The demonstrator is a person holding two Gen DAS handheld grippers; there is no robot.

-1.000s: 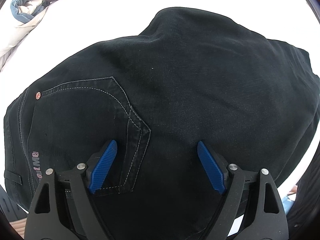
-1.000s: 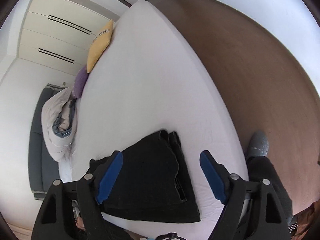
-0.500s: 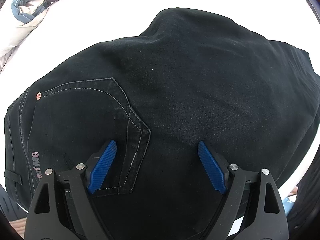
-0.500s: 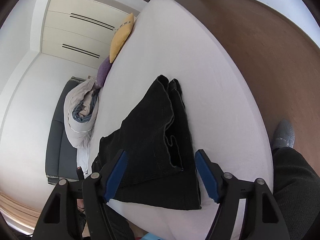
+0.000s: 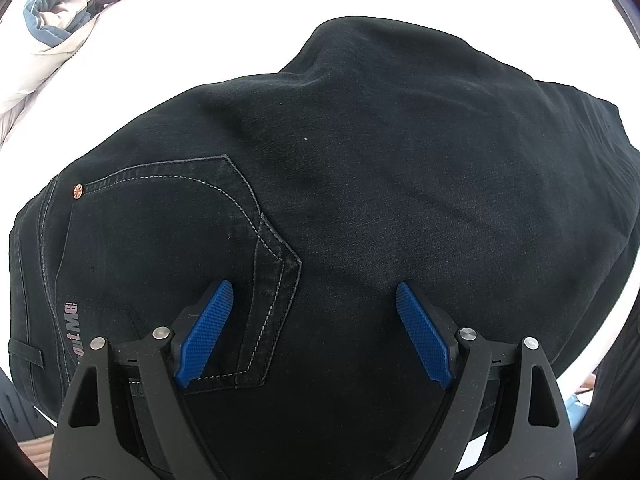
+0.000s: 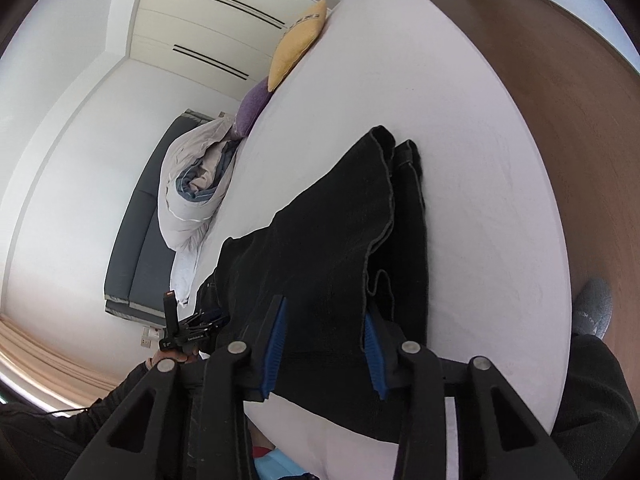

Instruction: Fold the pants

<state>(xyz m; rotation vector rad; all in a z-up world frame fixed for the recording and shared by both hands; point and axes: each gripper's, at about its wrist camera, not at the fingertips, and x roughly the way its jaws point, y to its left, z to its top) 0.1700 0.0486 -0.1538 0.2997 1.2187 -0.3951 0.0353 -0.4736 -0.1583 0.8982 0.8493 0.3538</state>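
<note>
Black jeans (image 5: 380, 200) lie partly folded on a white bed (image 5: 240, 20). In the left wrist view the seat side faces up, with a stitched back pocket (image 5: 192, 240) at the left. My left gripper (image 5: 314, 304) is open and hovers close over the jeans near the pocket, holding nothing. In the right wrist view the jeans (image 6: 340, 240) stretch away with the leg hems doubled at the far end. My right gripper (image 6: 324, 328) is partly open, its blue pads on either side of the near edge of the cloth.
A crumpled white and blue duvet (image 6: 196, 196), a purple cushion (image 6: 254, 106) and a yellow cushion (image 6: 298, 50) lie along the bed's far side. Brown wood floor (image 6: 580, 120) lies to the right. The bed's near edge (image 6: 400, 452) is right below my right gripper.
My right gripper has dropped and moved in to the near edge of the jeans, and its jaws have narrowed. My left gripper has barely moved.
</note>
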